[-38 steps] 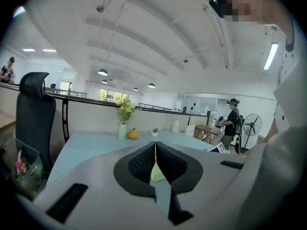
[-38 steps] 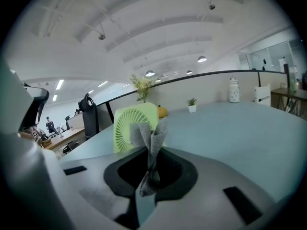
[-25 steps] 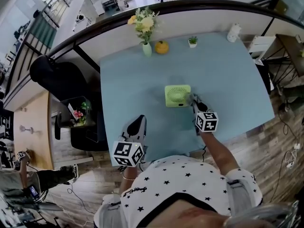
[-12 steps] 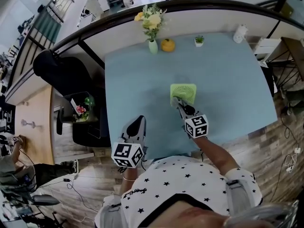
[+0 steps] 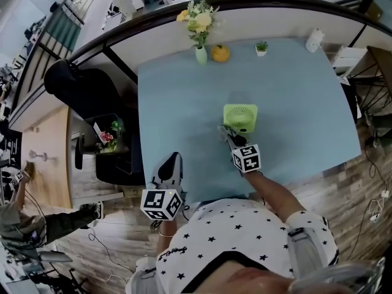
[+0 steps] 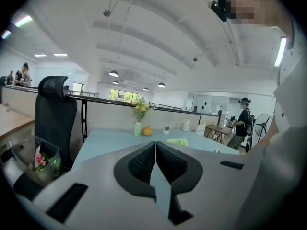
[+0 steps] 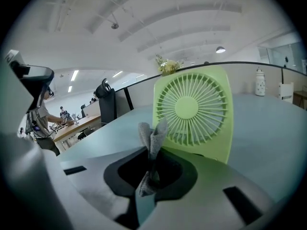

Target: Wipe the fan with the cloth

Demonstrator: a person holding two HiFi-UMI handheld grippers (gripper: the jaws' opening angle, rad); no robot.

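Fan (image 5: 240,117): green, square housing. It is standing upright on the blue table (image 5: 184,97), with its round grille facing the person.

Right gripper (image 5: 225,131): it is hovering just beside the fan, at the fan's near-left corner, and pointing at the grille. In the right gripper view the jaws are pressing together on the grey cloth (image 7: 152,134). A crumpled tuft of the cloth is sticking up past the jaw tips and is showing in front of the lower left part of the fan's face. I cannot tell whether the cloth is touching the grille or stopping just short of it.

Left gripper (image 5: 171,160): it is hanging well apart from the fan, nearer the person and off to the fan's left, close to the table's near edge. In the left gripper view its jaws are lying together with nothing between them, and the fan is showing small and far off beyond the tips.

Other items, all well behind the fan along the table's far edge:
- A vase (image 5: 201,54) with yellow and white flowers is standing behind the fan and to its left.
- An orange fruit (image 5: 220,53) is sitting just beside the vase on the fan's side.
- A small potted plant (image 5: 261,48) is standing behind the fan, slightly right.
- A white jar (image 5: 314,40) is standing farther right, near the corner.

A black chair (image 5: 76,97) is sitting off the table, far to the fan's left.
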